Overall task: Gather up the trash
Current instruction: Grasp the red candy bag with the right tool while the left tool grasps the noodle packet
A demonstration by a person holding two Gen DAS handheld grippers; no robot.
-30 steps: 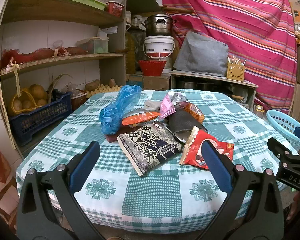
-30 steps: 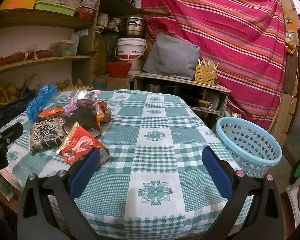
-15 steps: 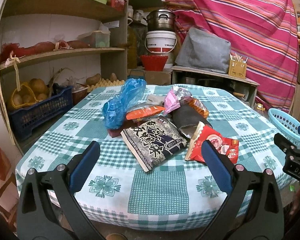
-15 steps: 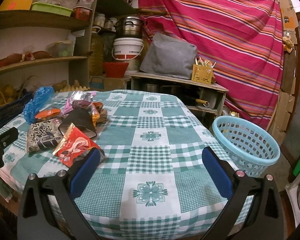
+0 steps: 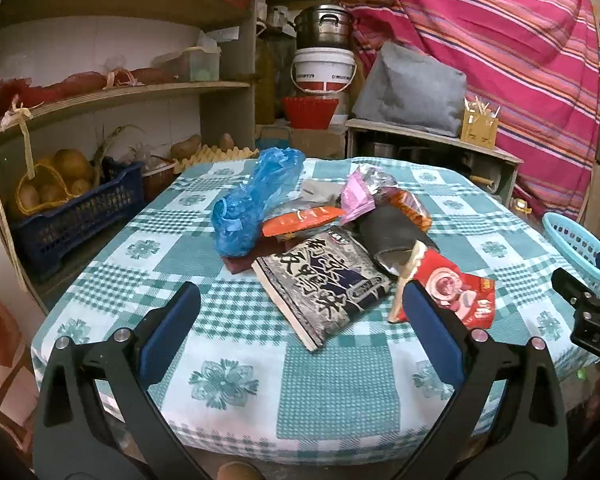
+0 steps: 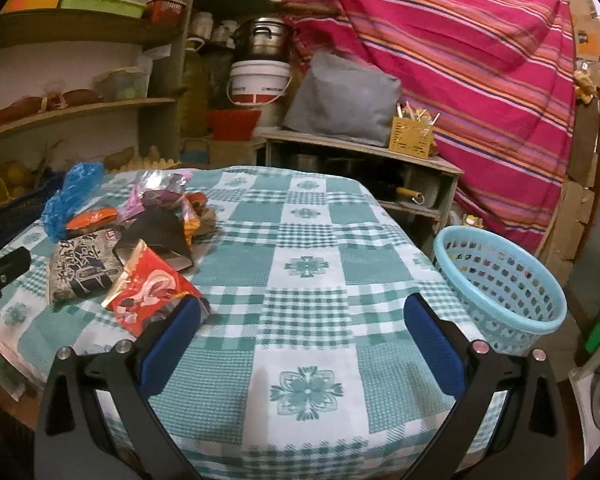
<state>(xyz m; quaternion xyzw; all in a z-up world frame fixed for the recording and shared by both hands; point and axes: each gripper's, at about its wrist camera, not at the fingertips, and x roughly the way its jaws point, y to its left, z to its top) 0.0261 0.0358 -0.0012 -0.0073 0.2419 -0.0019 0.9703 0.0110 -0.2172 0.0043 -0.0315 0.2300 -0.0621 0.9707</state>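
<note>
while both jaws gape, wrappers mid-table, basket at the table's right edge

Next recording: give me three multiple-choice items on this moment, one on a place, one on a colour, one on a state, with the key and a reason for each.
1. Where is the mesh basket?
A. At the table's right edge
B. On the shelf
C. Under the wrappers

2. What colour is the crumpled plastic bag?
A. Yellow
B. Blue
C. Black

3. How do the left gripper and right gripper stand?
A. Both shut on wrappers
B. One open, one shut
C. Both open, holding nothing

Key: 1 A, it sits beside the checked tablecloth on the right. 2 B, it is translucent blue. 3 C, the fingers of each stand wide apart with only cloth between.
</note>
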